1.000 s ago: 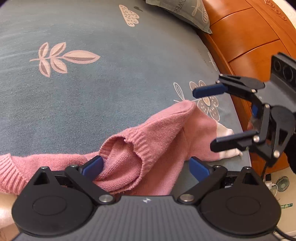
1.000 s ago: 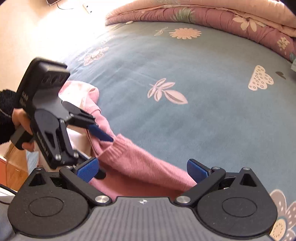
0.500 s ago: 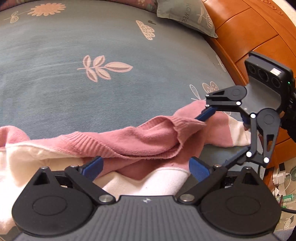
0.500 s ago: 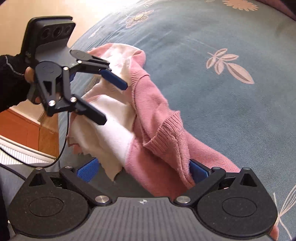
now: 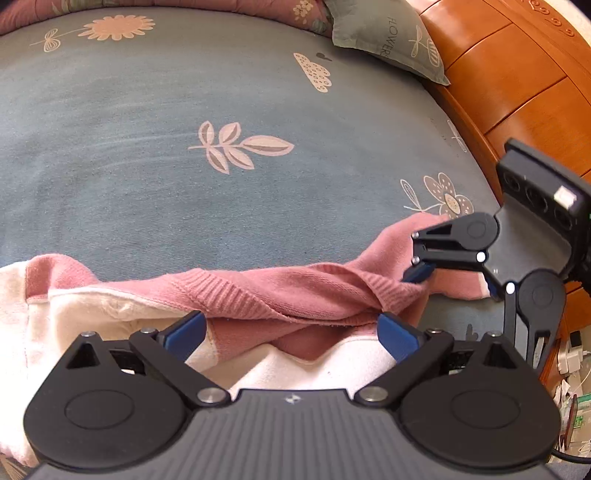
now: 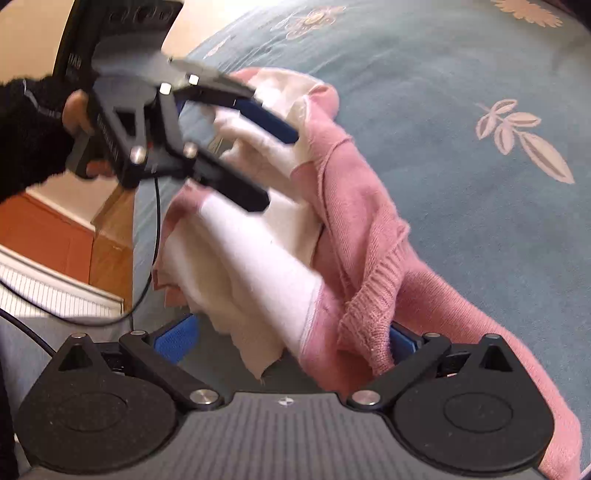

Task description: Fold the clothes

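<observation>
A pink knit sweater (image 5: pixel 295 291) with a white part (image 5: pixel 92 314) lies bunched on the blue-grey bed sheet (image 5: pixel 184 166). My left gripper (image 5: pixel 290 328) stands open right over it, with pink and white cloth lying between the wide-apart fingers. In the right wrist view this left gripper (image 6: pixel 277 170) hangs open above the white cloth (image 6: pixel 258 258), held by a hand (image 6: pixel 77 110) in a black sleeve. My right gripper (image 6: pixel 290 339) is open too, straddling the sweater's (image 6: pixel 362 229) ribbed edge. From the left wrist view, the right gripper (image 5: pixel 450 284) sits at the sweater's right end.
A grey-green pillow (image 5: pixel 384 37) lies at the far right of the bed against an orange wooden headboard (image 5: pixel 517 92). A folded floral quilt (image 5: pixel 147 5) lines the far edge. A black cable (image 6: pixel 155 221) hangs by the bed's side, near wooden furniture (image 6: pixel 44 236).
The sweater has been drawn out into a long strip between the two grippers, and its white part has come into view. The left gripper has come closer to the right one. Both stay open.
</observation>
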`<state>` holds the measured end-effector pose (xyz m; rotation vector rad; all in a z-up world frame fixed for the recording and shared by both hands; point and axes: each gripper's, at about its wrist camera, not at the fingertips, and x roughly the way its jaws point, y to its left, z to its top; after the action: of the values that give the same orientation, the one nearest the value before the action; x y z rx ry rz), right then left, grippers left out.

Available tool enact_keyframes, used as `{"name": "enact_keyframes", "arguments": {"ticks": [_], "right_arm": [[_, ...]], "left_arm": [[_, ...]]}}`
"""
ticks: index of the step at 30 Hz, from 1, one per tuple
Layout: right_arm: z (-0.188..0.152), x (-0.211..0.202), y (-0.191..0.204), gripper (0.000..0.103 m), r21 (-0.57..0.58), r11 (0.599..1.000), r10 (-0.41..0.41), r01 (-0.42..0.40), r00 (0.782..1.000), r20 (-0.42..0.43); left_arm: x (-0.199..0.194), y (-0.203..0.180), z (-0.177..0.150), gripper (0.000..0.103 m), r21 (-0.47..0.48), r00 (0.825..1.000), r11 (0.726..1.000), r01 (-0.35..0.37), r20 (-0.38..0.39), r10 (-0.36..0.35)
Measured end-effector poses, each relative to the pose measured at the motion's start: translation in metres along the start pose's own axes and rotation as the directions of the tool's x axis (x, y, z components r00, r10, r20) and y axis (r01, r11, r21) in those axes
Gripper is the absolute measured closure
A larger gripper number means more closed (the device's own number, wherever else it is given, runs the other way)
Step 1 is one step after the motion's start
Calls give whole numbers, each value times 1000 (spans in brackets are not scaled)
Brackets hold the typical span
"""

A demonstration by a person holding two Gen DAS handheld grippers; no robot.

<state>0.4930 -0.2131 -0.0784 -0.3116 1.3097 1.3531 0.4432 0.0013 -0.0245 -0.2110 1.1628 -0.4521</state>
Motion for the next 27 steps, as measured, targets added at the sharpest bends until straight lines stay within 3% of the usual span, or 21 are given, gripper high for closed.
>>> {"name": "enact_keyframes", "arguments": {"ticks": [3,8,12,15,20,27], "right_arm": [[-13,10,9,0,-29,999,-39,39,999,-27],[2,-11,-8,0,105,994,-13,1,993,116],[16,-20,-25,0,174,984,-6,-31,978,207],[30,-12,-35,0,201,978,4,-51,974,227],[41,16,-70,0,345,921,104,-179,969,225],[57,36,-101,0,486,812,180,-322,932,315]], "left_arm": [[-2,6,11,5,31,1000,999,-15,-4,15],[5,10,22,5,66,1000,998,-15,-19,16],[8,16,9,5,-6,1000,1000,-5,-30,5],[3,27,-1,5,-81,1000,997,-2,-24,0],[-8,44,-9,5,-136,1000,990,-30,-2,30],[-23,73,-14,5,-243,997,969,-36,63,53]]}}
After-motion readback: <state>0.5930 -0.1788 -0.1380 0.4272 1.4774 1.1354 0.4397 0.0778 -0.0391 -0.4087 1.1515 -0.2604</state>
